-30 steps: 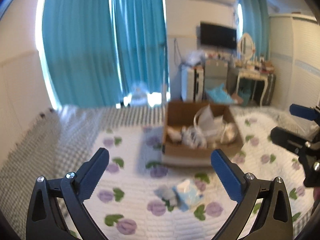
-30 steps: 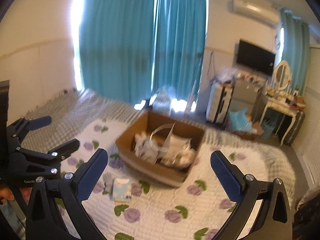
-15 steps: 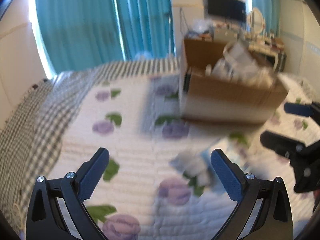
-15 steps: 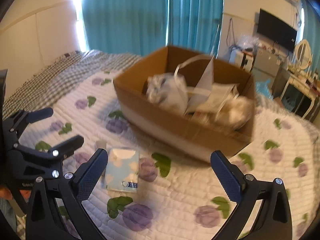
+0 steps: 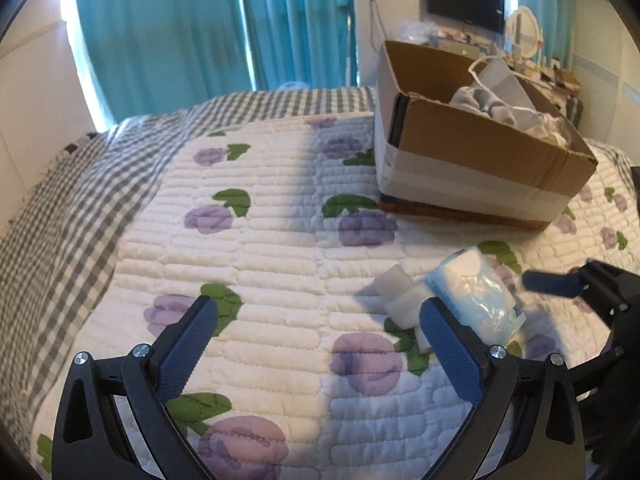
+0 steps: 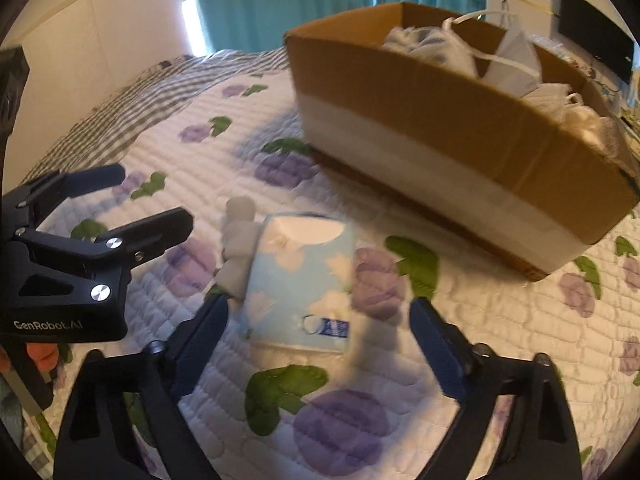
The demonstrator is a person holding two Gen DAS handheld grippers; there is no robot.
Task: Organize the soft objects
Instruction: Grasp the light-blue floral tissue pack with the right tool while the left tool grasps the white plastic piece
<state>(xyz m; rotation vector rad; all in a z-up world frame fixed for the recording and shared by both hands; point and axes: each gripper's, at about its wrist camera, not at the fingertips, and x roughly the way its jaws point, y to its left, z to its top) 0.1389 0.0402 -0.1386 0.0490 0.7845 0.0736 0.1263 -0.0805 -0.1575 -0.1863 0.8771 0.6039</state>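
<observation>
Task status: partly complete, judged from the present layout; the cardboard box (image 6: 460, 128) stands on the quilted bed (image 5: 280, 240) and already contains several pale soft items, among them a bundle of light cloth (image 6: 432, 46) and white bags with handles (image 6: 516, 60); the exact count inside cannot be determined, since the near wall hides the lower contents.

Remaining items: two soft objects lie on the quilt in front of the box, apart from it; the blue tissue pack (image 6: 300, 280) lies flat, printed face up; the white rolled cloth (image 6: 240, 240) lies touching the pack's left edge in the right wrist view; no other loose soft items show on the visible part of the bed.

Right gripper (image 6: 316, 340): jaws apart and just been closing, one finger to each side of the near end of the tissue pack; the pads do not yet press on it, and a gap shows on both sides; no object is held.

Left gripper (image 5: 316, 328): jaws wide apart and empty, hovering low over the quilt to the left of the rolled cloth; its right finger (image 5: 448, 344) partly covers the cloth's near end in its own view; contact cannot be determined.

Assessment: the step in hand appears to be the pickup of the tissue pack; closing on the pack, transfer to the box and the same sequence for the rolled cloth remain outstanding.
</observation>
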